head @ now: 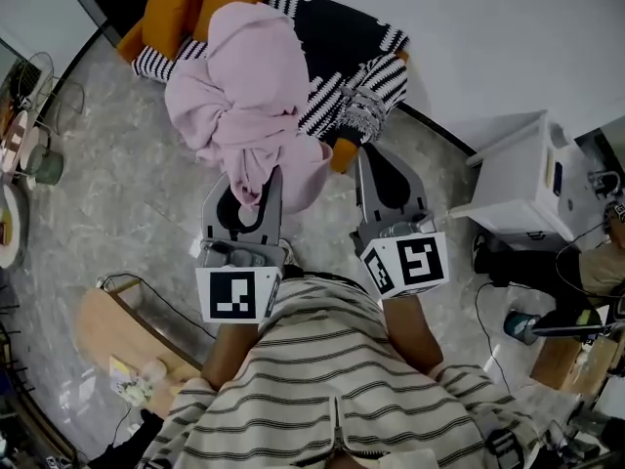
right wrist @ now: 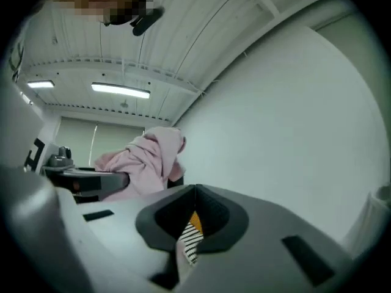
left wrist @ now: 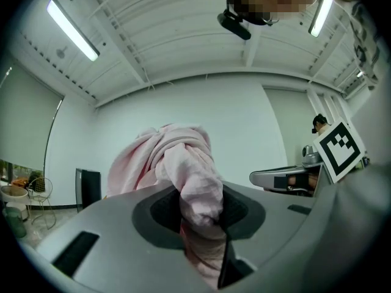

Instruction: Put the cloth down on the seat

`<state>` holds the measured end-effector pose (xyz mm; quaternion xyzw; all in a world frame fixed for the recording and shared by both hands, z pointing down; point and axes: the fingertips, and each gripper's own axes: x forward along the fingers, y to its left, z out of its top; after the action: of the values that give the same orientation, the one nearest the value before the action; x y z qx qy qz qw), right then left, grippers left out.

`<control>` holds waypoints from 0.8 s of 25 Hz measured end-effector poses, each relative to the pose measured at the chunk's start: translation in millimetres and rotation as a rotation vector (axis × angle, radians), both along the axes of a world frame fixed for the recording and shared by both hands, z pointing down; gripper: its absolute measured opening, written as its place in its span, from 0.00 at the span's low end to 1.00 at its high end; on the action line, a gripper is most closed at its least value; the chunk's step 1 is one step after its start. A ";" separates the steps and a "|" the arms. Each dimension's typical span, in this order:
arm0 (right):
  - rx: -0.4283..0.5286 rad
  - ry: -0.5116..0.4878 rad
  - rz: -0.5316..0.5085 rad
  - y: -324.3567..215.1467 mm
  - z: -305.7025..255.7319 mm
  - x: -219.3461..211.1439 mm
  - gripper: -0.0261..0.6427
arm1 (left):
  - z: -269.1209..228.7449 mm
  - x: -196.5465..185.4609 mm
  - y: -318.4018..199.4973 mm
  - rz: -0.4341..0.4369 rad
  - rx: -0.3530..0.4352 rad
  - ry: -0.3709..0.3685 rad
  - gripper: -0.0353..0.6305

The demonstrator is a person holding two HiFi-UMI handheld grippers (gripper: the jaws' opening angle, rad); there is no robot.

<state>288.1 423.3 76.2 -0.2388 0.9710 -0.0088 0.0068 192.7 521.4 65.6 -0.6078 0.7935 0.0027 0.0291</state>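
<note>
Presently: cloth gripped, not yet laid on the seat.
Your left gripper (head: 256, 195) is clamped on a twisted fold of the soft, crumpled pink cloth (head: 239, 96), bunched over the seat (head: 342, 32) with its knitted black-and-white striped throw (head: 376, 81) and orange cushions (head: 181, 8). Your right gripper (head: 376, 169) has its jaws together, holding nothing of the cloth.

Shirt (head: 332, 389): pale, thin dark stripes. Left hand-held gripper (head: 248, 203) and right hand-held gripper (head: 387, 179): grey shells, black pads, each carrying a white cube (head: 237, 294) with black square markers.
</note>
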 end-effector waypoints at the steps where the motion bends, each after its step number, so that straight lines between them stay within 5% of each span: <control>1: 0.001 0.001 0.009 -5.0 -1.1 -12.0 0.06 | 0.6 -11.3 -4.7 0.009 -0.008 0.000 0.24; 11: -0.018 0.019 0.066 -38.1 -4.9 -126.6 0.06 | 7.7 -136.5 -38.9 0.082 0.003 0.122 0.24; 20: -0.034 0.079 0.112 -83.7 16.6 -168.4 0.06 | 31.3 -181.8 -84.8 0.113 -0.029 0.134 0.24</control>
<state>119.7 339.6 92.8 -0.2928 0.9554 -0.0157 -0.0354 10.9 436.6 96.9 -0.6504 0.7581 0.0334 -0.0331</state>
